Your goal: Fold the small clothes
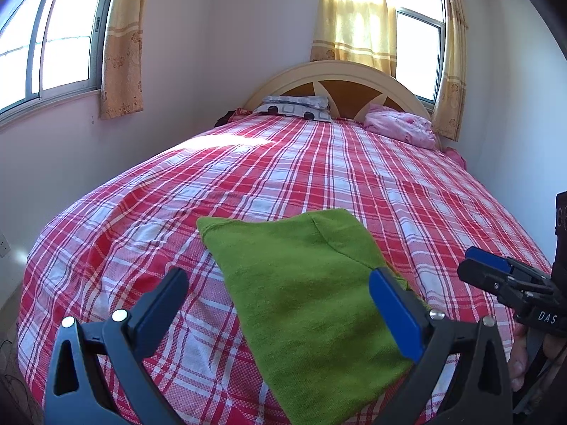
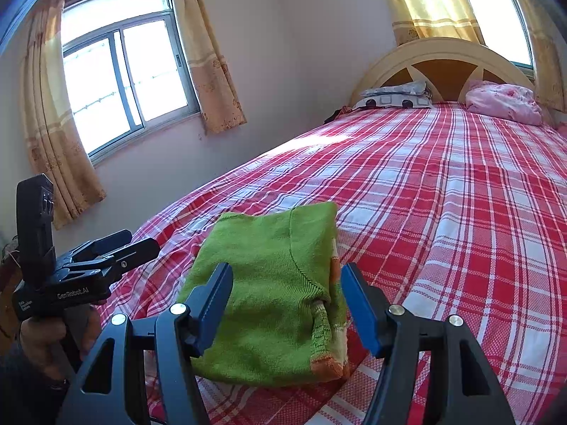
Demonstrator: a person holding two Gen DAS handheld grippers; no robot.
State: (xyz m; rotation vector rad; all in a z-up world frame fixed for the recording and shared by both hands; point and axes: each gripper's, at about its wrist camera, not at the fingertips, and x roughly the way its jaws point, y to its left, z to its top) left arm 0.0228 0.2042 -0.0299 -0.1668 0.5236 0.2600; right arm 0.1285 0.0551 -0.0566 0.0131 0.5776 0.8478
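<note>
- Green knit garment (image 1: 304, 283): folded, lies flat on bed (image 1: 319, 163) near foot edge.
- Left hand-held gripper (image 1: 280, 304): jaws apart, empty, above garment.
- Right hand-held gripper (image 2: 287, 304): jaws apart, empty, above garment.
- Handling est.: soft, light, limp; pinch orange-trimmed hem (image 2: 329, 361) corners.
</note>
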